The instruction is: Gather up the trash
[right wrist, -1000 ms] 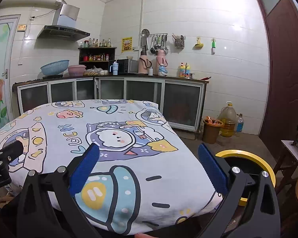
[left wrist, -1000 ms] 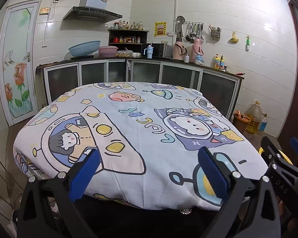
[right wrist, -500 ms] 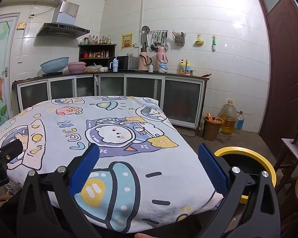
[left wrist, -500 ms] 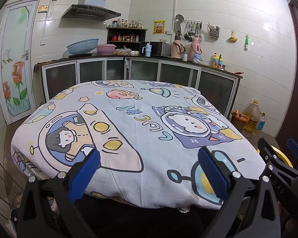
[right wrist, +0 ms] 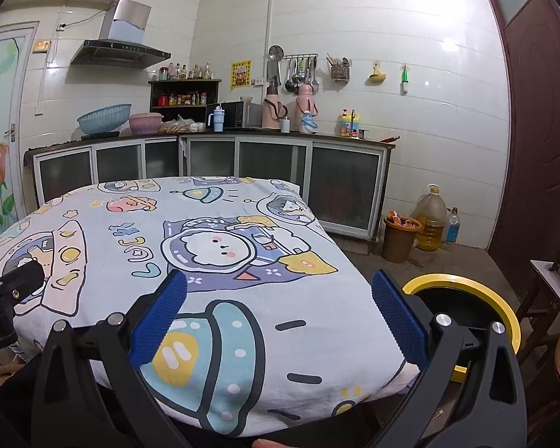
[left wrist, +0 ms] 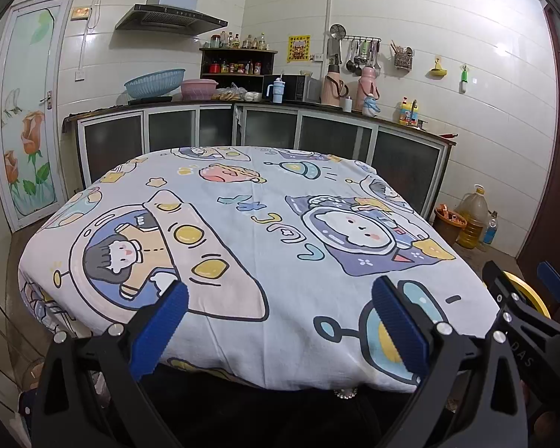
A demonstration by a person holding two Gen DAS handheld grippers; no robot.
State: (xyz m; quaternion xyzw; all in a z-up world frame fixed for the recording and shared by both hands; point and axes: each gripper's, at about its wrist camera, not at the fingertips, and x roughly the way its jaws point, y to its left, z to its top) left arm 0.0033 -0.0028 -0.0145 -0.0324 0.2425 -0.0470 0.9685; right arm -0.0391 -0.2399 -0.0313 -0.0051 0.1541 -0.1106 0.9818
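Here, through the left wrist camera: your left gripper (left wrist: 278,323), jaws spread wide and empty, held at the near edge of the table under a cartoon astronaut tablecloth (left wrist: 242,231); your right gripper (left wrist: 522,287) just beside it, its jaws not readable from here. No loose trash is discernible on the cloth. Through the right wrist camera: your right gripper (right wrist: 278,321), jaws likewise wide and empty; yellow-rimmed bin (right wrist: 504,313) on the floor beside the table's right edge; brown waste bucket (right wrist: 399,240) near the cabinets.
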